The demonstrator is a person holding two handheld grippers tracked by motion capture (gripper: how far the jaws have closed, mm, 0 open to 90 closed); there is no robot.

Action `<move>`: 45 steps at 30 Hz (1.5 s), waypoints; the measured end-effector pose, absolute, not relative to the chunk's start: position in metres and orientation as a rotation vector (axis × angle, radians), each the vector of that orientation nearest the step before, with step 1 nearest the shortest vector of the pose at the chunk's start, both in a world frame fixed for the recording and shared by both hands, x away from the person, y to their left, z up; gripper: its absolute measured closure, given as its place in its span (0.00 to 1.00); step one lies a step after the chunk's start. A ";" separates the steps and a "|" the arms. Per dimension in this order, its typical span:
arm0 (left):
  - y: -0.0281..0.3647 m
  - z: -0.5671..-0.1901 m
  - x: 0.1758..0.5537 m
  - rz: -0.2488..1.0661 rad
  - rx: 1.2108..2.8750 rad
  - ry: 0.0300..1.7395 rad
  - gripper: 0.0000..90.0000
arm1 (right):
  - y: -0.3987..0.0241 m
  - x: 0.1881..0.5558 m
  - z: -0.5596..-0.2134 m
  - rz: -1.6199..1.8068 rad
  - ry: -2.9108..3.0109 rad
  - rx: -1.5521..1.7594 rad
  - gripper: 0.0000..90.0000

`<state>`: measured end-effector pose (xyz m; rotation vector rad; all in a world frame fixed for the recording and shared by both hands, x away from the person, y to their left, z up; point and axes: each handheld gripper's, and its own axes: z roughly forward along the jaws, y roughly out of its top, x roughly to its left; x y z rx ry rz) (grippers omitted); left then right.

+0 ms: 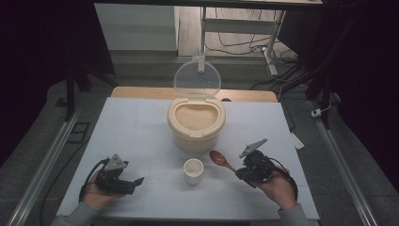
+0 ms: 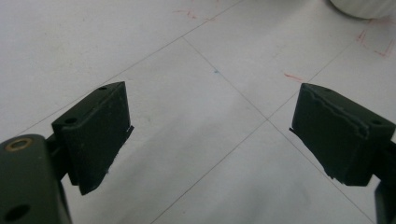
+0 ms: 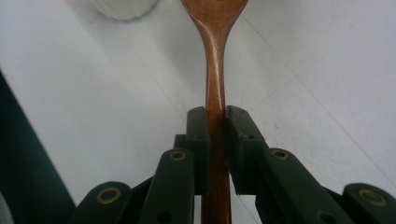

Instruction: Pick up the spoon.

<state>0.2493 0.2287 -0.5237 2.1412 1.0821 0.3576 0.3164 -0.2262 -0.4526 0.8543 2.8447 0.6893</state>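
A brown wooden spoon (image 1: pixel 222 160) (image 3: pixel 215 60) sticks out toward the table's middle, clamped by its handle in my right gripper (image 1: pixel 241 171) (image 3: pixel 216 116), which is shut on it at the front right. A small white cup (image 1: pixel 193 170) stands just left of the spoon's bowl; its base shows in the right gripper view (image 3: pixel 123 8). Behind it sits a cream rice container (image 1: pixel 196 123) full of rice, its clear lid (image 1: pixel 197 78) tipped up. My left gripper (image 1: pixel 137 182) (image 2: pixel 210 135) rests at the front left, jaws wide open over bare table, nothing between them.
A pale tabletop (image 1: pixel 141 136) with thin pencil lines and red marks (image 2: pixel 294 77) carries everything. A white cup's edge (image 2: pixel 362 7) peeks in at the top of the left gripper view. Metal rails and cables run along the floor on both sides.
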 end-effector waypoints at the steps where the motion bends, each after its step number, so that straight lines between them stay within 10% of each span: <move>1: 0.229 -0.524 0.249 0.357 2.141 1.083 0.13 | -0.227 0.315 -0.450 0.709 2.843 0.846 0.89; 45: 0.228 -0.524 0.250 0.349 2.139 1.092 0.13 | -0.144 0.317 -0.408 0.937 2.868 0.347 0.89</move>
